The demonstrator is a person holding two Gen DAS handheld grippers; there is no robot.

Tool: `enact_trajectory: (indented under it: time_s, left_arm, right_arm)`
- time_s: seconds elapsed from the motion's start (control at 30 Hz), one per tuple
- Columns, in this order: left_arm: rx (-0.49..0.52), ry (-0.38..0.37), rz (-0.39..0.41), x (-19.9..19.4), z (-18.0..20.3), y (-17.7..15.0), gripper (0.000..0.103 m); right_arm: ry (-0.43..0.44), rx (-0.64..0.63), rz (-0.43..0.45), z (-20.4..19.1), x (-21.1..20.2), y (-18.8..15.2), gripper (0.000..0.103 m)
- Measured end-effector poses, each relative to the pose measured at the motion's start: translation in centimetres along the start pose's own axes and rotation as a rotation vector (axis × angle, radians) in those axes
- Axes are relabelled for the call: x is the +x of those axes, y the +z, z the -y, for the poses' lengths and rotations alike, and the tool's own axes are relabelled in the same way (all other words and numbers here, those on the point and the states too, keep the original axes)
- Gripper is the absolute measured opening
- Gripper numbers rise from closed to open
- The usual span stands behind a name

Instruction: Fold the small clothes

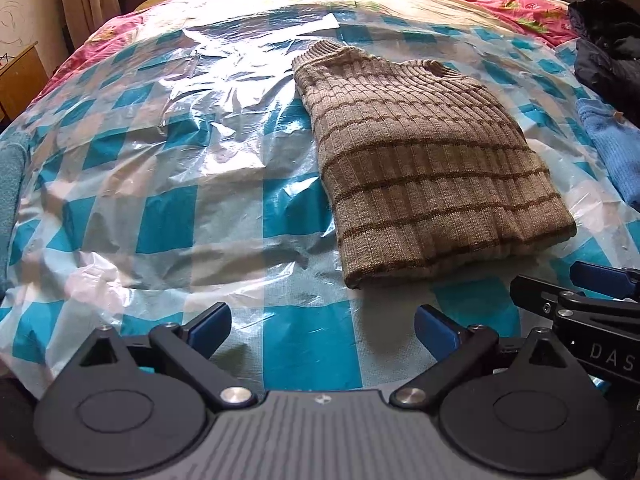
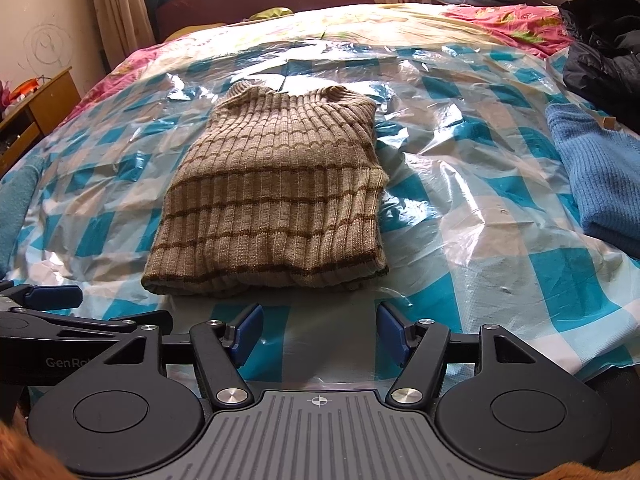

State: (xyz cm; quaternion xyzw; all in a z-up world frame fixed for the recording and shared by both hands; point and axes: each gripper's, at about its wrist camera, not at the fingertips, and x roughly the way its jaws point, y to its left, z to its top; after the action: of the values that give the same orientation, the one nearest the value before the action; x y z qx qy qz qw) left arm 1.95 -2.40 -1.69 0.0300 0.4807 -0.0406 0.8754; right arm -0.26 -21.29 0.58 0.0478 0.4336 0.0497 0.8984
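A tan ribbed sweater with brown stripes [image 1: 420, 160] lies folded into a compact rectangle on the blue-and-white checked plastic sheet [image 1: 168, 216] that covers the bed. It also shows in the right wrist view [image 2: 272, 200]. My left gripper [image 1: 322, 326] is open and empty, near the sheet's front edge, to the left of the sweater's near hem. My right gripper [image 2: 320, 332] is open and empty, just in front of the sweater's near hem. Each gripper shows at the edge of the other's view: the right one [image 1: 592, 280], the left one [image 2: 48, 298].
A folded blue knit garment [image 2: 600, 184] lies at the right. Dark clothes [image 2: 604, 48] are piled at the far right. A floral pink bedspread [image 2: 504, 20] shows beyond the sheet. A wooden bedside cabinet [image 2: 36, 116] stands at the left.
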Motion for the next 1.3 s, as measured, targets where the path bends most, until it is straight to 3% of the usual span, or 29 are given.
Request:
enact_trajectory:
  time_s: [1.3]
  left_arm:
    - [-0.048,-0.003,-0.016,-0.08,-0.42,-0.18,0.103]
  right_arm:
    - [0.007,0.016,0.008,0.09,-0.25,-0.15,0.067]
